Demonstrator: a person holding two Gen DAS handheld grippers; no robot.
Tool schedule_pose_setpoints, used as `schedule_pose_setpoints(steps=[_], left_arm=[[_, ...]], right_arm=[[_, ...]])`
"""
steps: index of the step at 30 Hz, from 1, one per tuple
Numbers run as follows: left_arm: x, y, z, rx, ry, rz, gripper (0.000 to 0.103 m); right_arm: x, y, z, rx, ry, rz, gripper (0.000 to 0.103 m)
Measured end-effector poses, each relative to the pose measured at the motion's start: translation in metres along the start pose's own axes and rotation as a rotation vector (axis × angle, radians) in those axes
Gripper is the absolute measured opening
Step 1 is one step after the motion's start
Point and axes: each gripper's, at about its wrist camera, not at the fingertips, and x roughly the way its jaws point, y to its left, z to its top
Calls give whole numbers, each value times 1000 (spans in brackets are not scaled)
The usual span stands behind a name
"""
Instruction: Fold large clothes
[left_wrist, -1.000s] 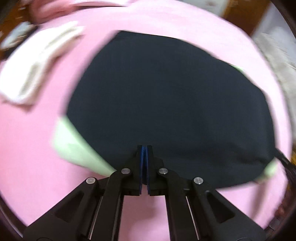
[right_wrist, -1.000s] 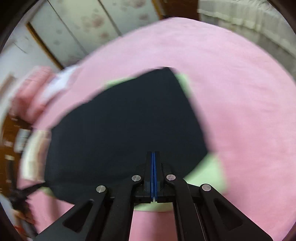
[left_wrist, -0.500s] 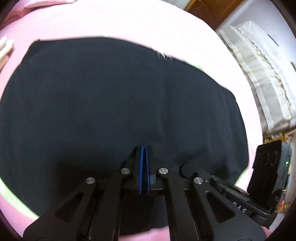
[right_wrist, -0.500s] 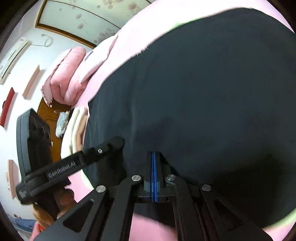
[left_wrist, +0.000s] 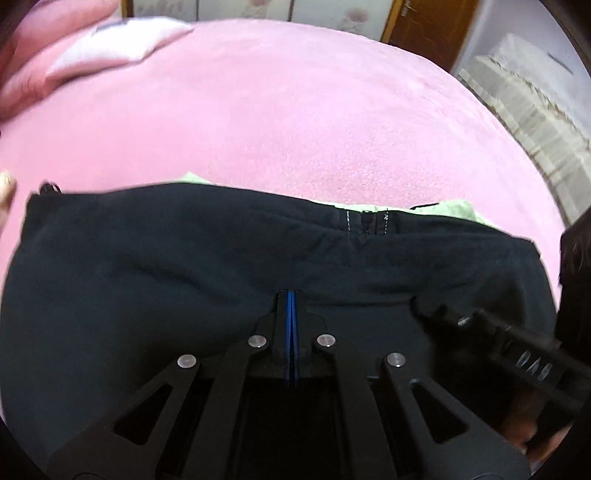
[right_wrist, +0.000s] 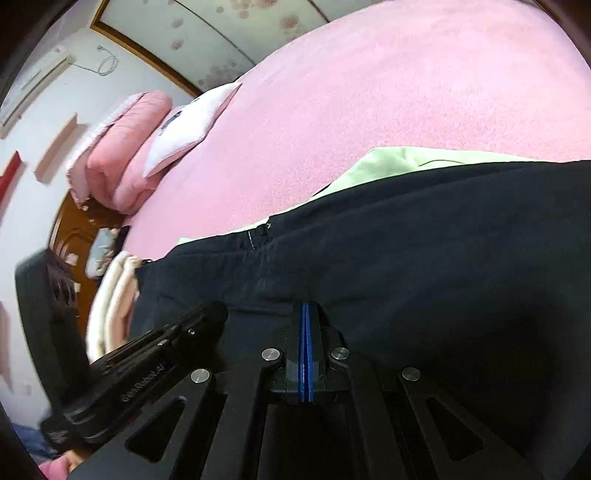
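Note:
A large black garment (left_wrist: 147, 266) with a pale green lining (left_wrist: 454, 208) lies on the pink bed, its zipped far edge (left_wrist: 367, 221) turned toward the pillows. My left gripper (left_wrist: 291, 295) is shut, and a black fabric edge runs off from its tip. Just to its right the right gripper (left_wrist: 428, 308) comes in low over the same cloth. In the right wrist view the right gripper (right_wrist: 304, 306) is shut on the black garment (right_wrist: 443, 240), with the left gripper (right_wrist: 212, 310) close on its left. Green lining (right_wrist: 399, 162) shows beyond the far edge.
The pink bedspread (left_wrist: 295, 110) stretches beyond the garment. A white pillow (right_wrist: 192, 129) and a folded pink quilt (right_wrist: 122, 155) lie at the head of the bed. Folded cream cloth (right_wrist: 110, 295) sits at the left edge. Lace-covered furniture (left_wrist: 535, 110) stands on the right.
Both grippers, shut throughout, have travelled forward over the black garment and come close together. The garment's zipped far edge and the bare pink bed beyond it have come into view.

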Motion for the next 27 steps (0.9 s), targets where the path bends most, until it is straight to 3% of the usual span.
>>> schedule_pose_setpoints(steps=[4, 5, 7, 9, 10, 12, 14, 15, 17, 18, 20, 22, 25, 27], left_arm=[[-18, 29, -8, -64, -42, 16, 1], [-18, 37, -6, -62, -49, 27, 1], [-18, 13, 6, -21, -75, 128, 1], [-22, 30, 0, 10, -90, 280, 1], [-25, 48, 9, 8, -83, 349, 1], [-17, 78, 7, -27, -29, 421, 1], [-9, 97, 5, -39, -1, 460, 1], [-10, 104, 0, -1, 0, 502, 1], [-3, 111, 1, 22, 17, 526, 1], [6, 111, 1, 17, 18, 521, 1], [11, 106, 0, 23, 22, 531, 1], [15, 102, 6, 45, 24, 557, 1], [34, 99, 14, 80, 17, 604, 1], [42, 97, 36, 96, 9, 630, 1]], right_arm=[[-28, -23, -7, -72, -45, -42, 0], [-41, -29, -12, -75, -70, -93, 0], [-71, -35, -9, -76, -109, -176, 0], [-96, -66, -10, -91, -143, -303, 0], [-116, -99, -12, -94, -155, -379, 0], [-134, -131, -8, -50, -166, -504, 0], [-152, -160, -7, 25, -169, -431, 0], [-157, -164, -7, 14, -167, -490, 0], [-145, -151, -5, -51, -164, -791, 0], [-142, -157, -7, -15, -155, -829, 0], [-153, -170, -9, 70, -185, -775, 0], [-182, -186, -10, 104, -224, -792, 0], [-183, -158, 0, 109, -264, -826, 0], [-197, -147, 1, 108, -299, -750, 0]])
